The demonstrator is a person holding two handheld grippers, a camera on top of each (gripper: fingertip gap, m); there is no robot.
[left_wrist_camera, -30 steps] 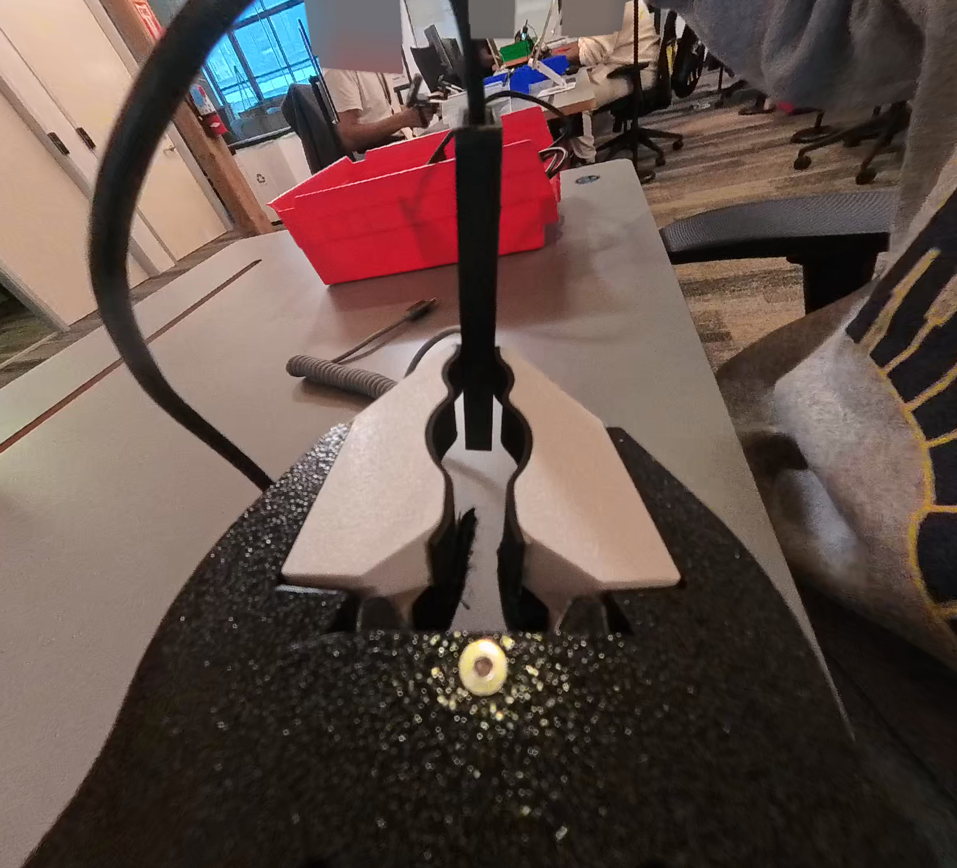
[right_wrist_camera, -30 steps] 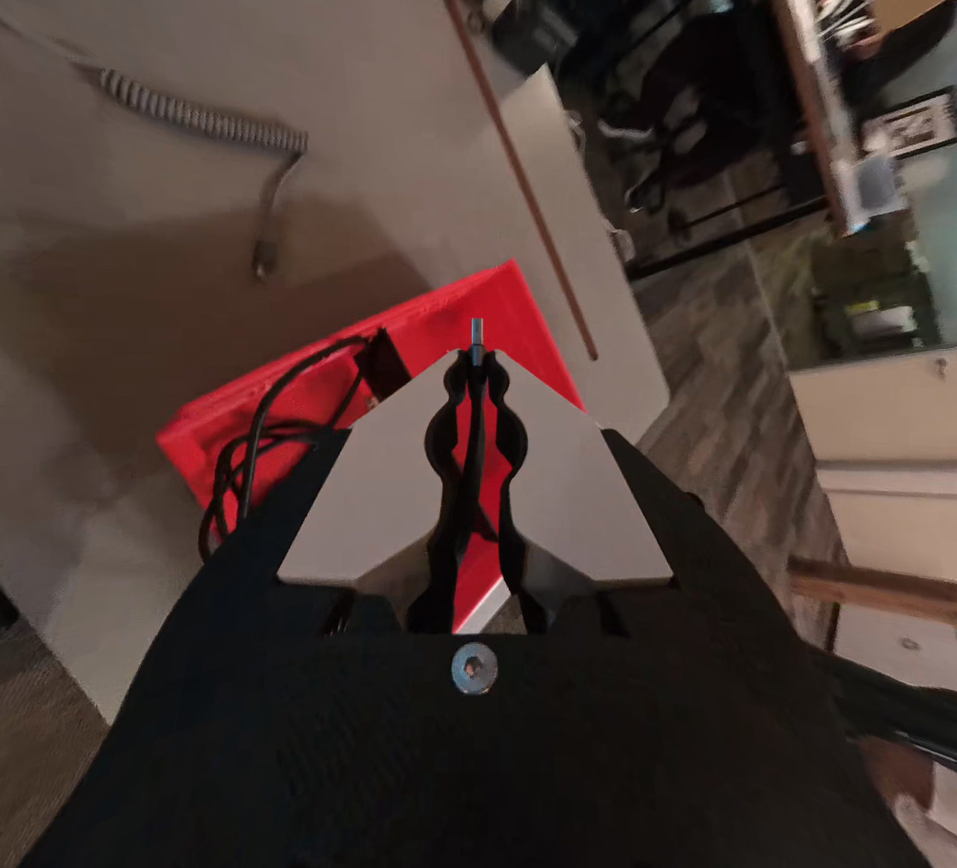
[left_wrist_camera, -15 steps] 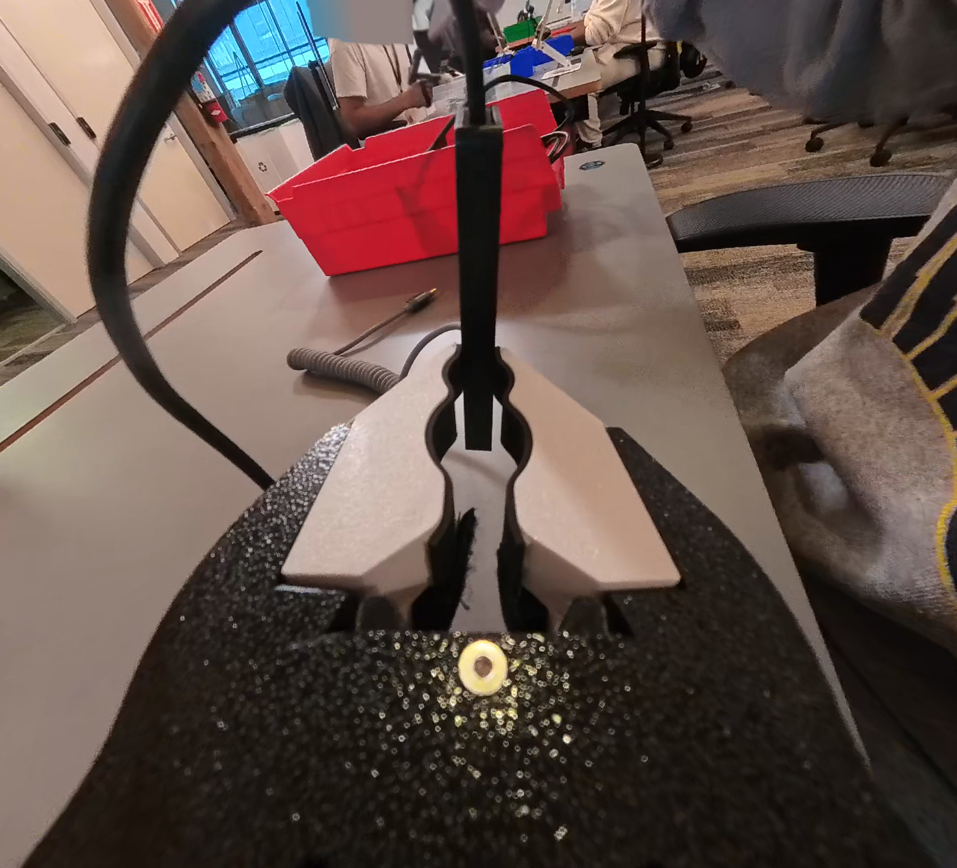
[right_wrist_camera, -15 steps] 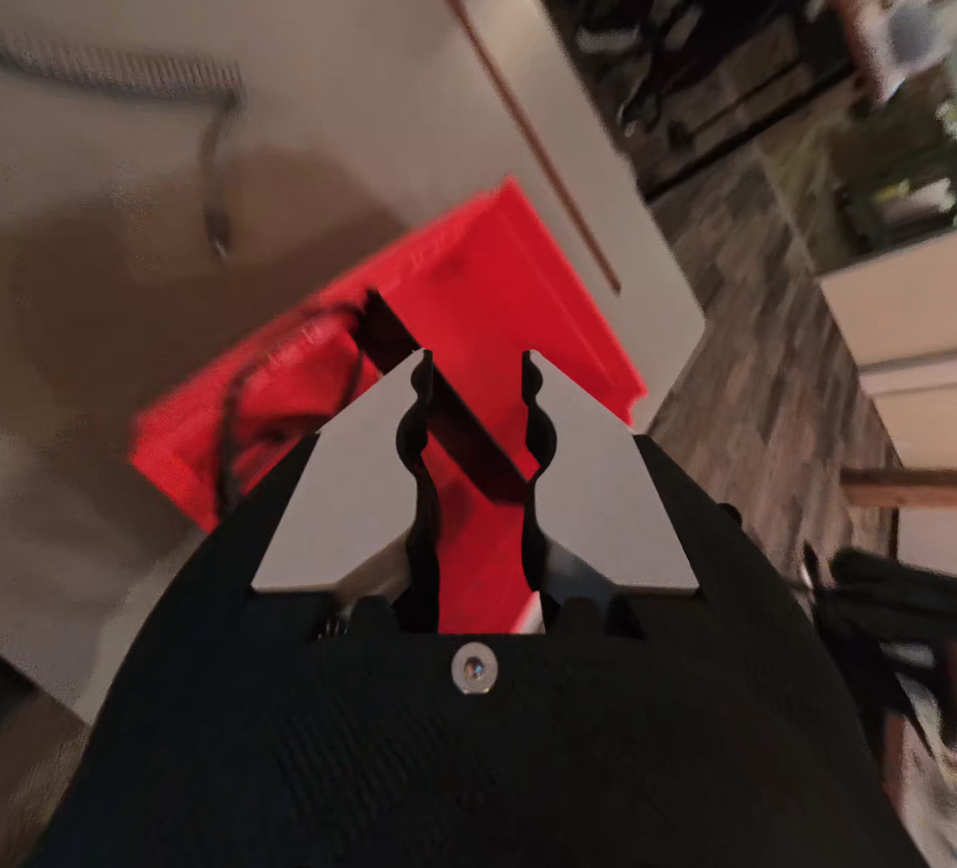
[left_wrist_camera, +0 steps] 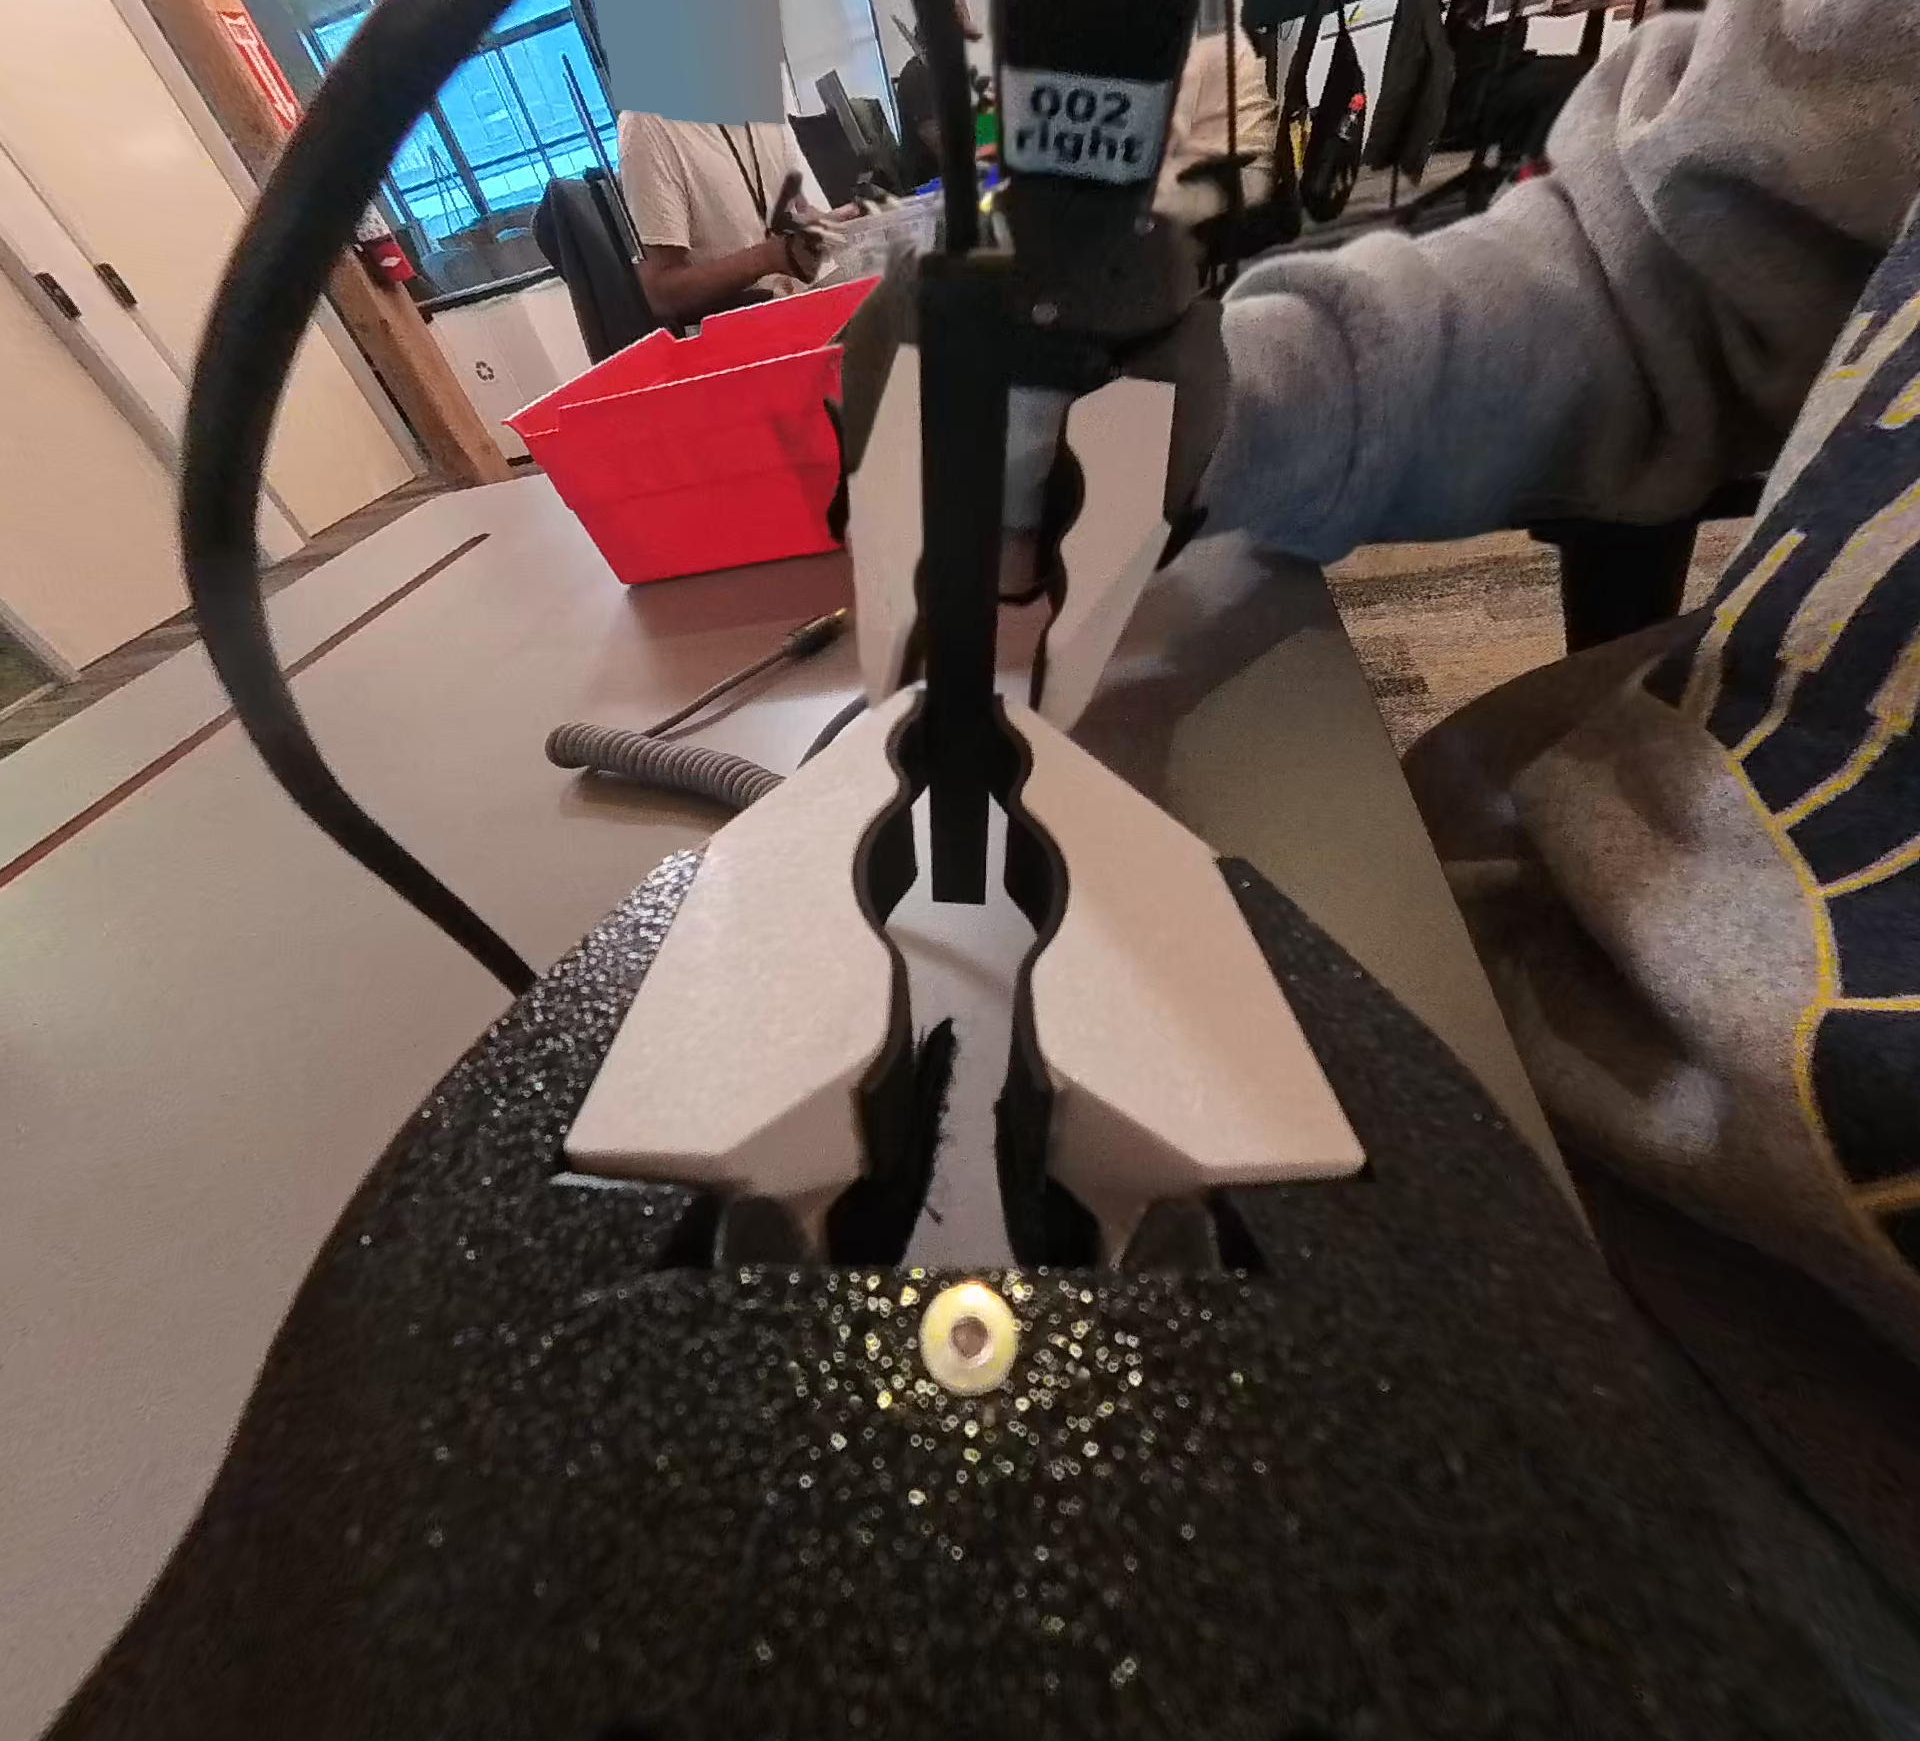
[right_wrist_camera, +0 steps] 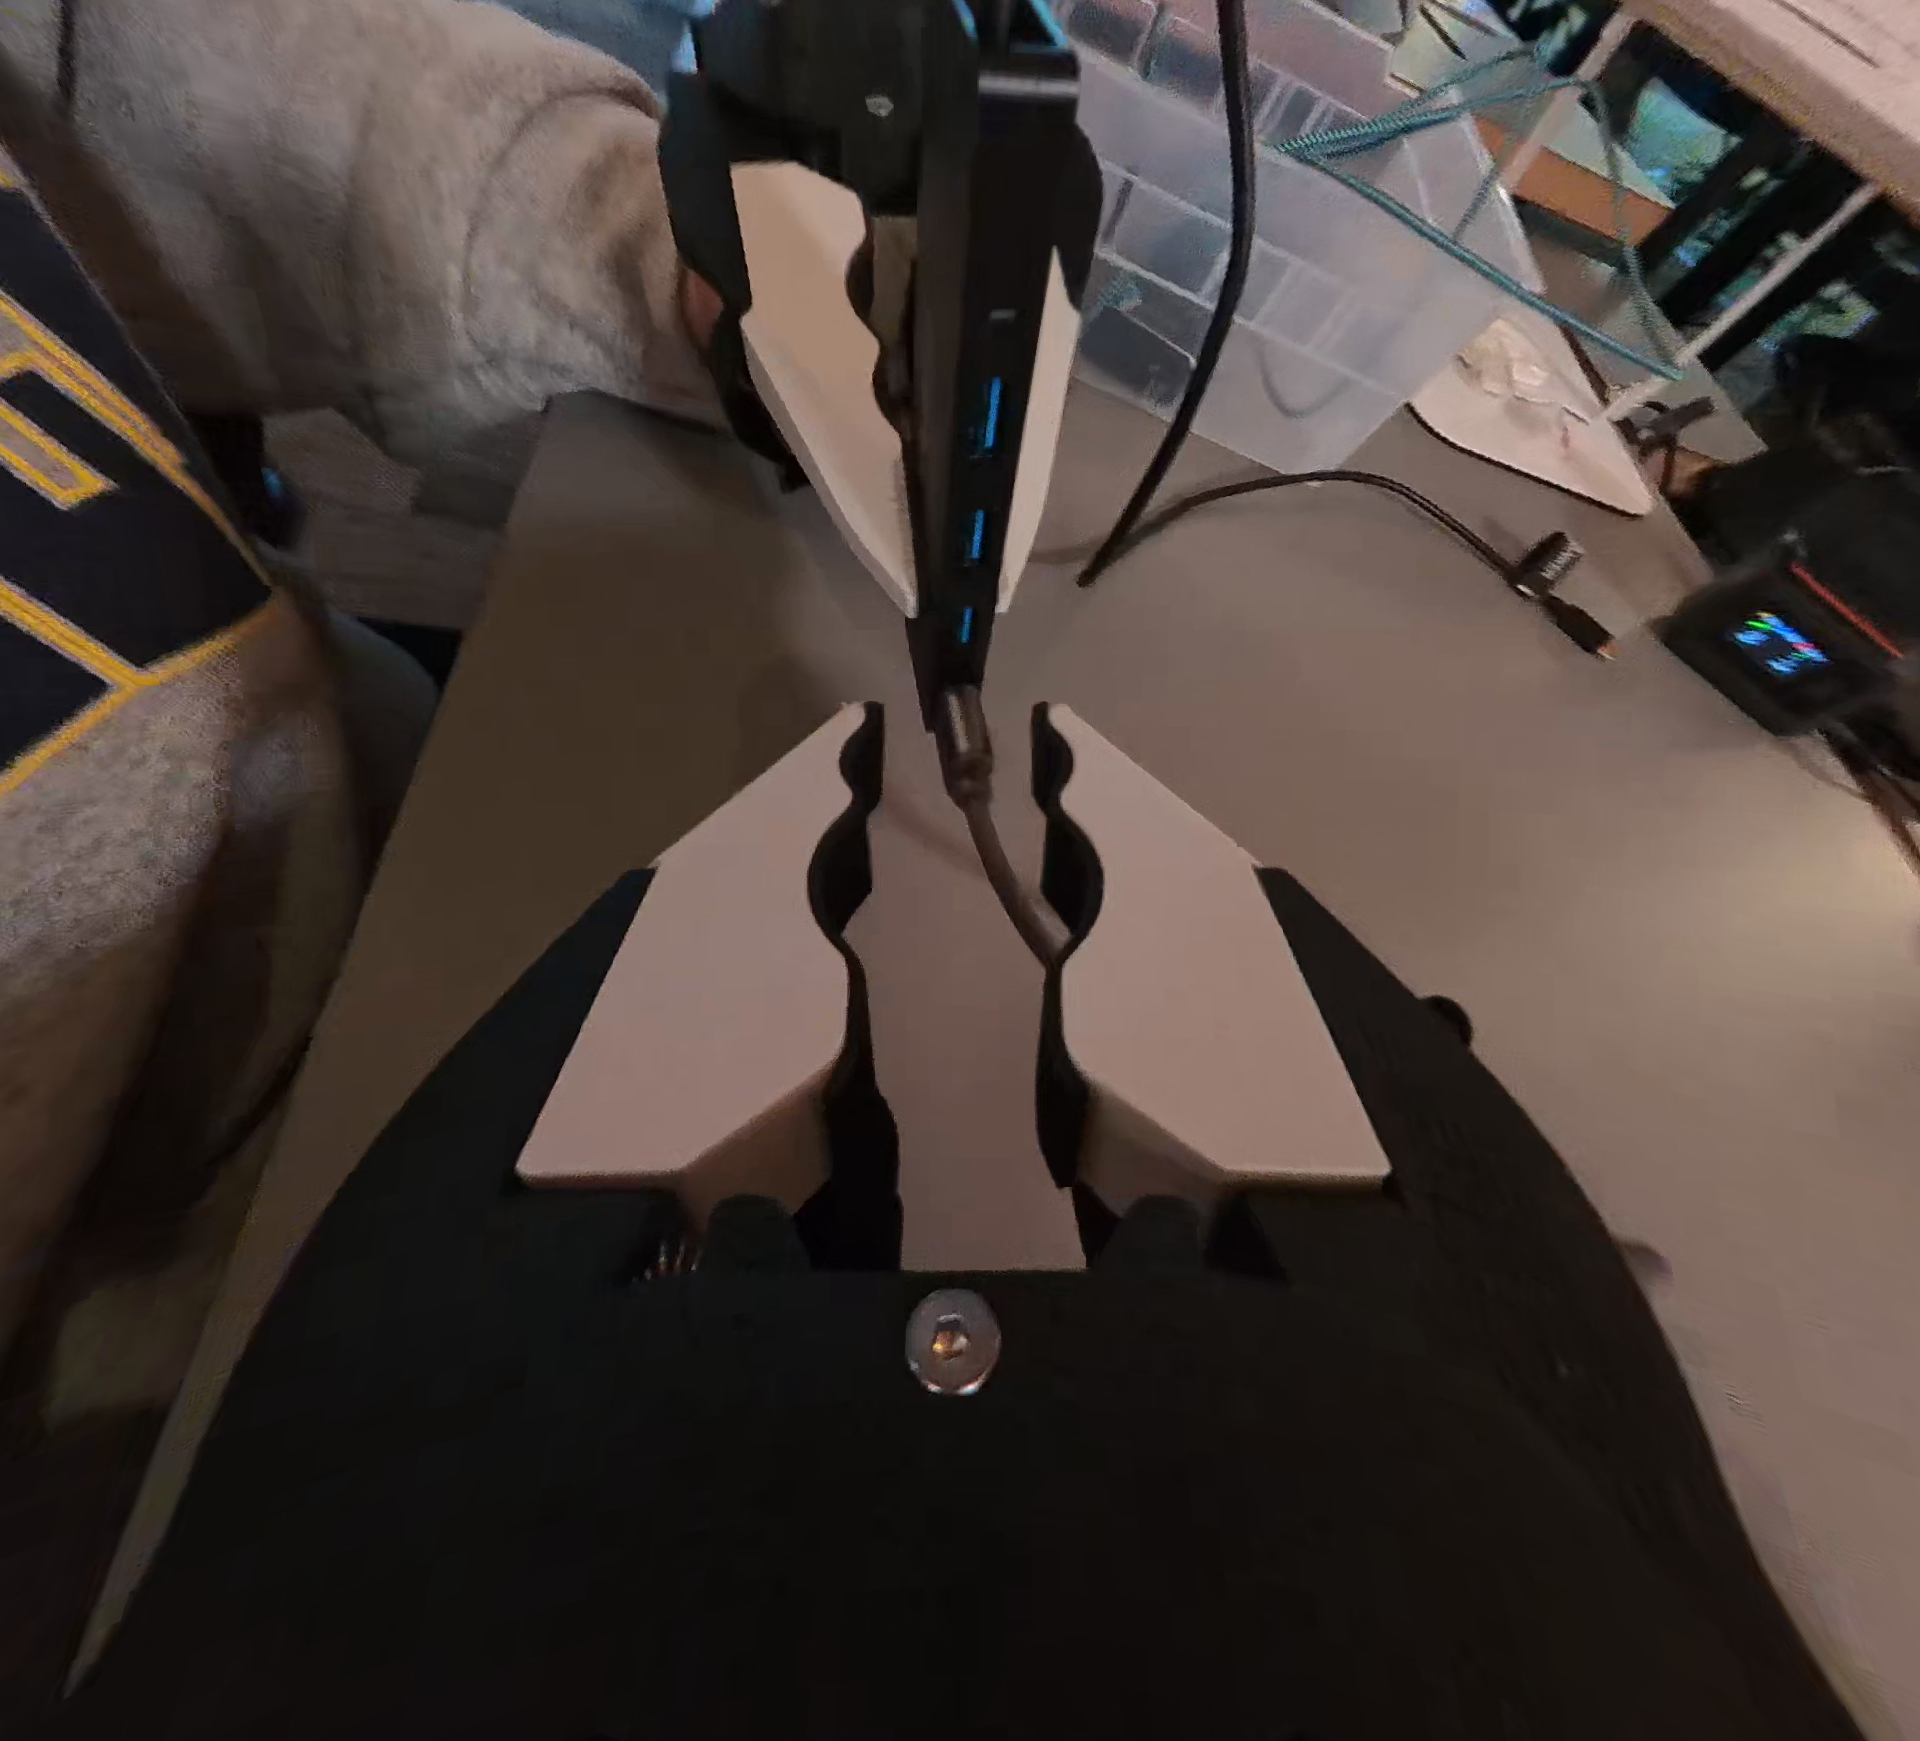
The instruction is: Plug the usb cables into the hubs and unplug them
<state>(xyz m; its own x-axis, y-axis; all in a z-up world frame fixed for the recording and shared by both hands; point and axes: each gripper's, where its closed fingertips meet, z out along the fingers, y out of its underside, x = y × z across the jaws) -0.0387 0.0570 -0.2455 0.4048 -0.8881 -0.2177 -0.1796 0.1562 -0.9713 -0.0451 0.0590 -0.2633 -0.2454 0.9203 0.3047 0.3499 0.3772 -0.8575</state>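
Observation:
My left gripper [left_wrist_camera: 961, 715] is shut on a thin black USB hub [left_wrist_camera: 961, 486], held edge-on above the grey table [left_wrist_camera: 312, 1016]. The hub's black cable [left_wrist_camera: 239, 403] loops up and over to the left. In the right wrist view the hub [right_wrist_camera: 951, 403] shows blue ports, gripped by the left gripper [right_wrist_camera: 956, 595]. A grey USB plug [right_wrist_camera: 961, 725] sits at the hub's near end, seemingly in a port. Its cable [right_wrist_camera: 1013, 891] bends down against my right finger. My right gripper [right_wrist_camera: 956, 712] is open, with one jaw on each side of the plug. It faces the left one [left_wrist_camera: 977, 642].
A red bin [left_wrist_camera: 707, 455] stands behind on the table. A coiled grey cable [left_wrist_camera: 665, 756] lies before it. On the right are a clear plastic bin [right_wrist_camera: 1299, 257], a loose black cable [right_wrist_camera: 1548, 564] and a small device with a lit screen [right_wrist_camera: 1777, 652]. A grey sleeve [left_wrist_camera: 1507, 341] reaches in. Only a small space, under 4 cm, lies between the two pairs of fingers.
My right gripper opened over the red bin and let go of a cable. It then swung round to face the left gripper, open around the plug. The left gripper kept hold of the hub.

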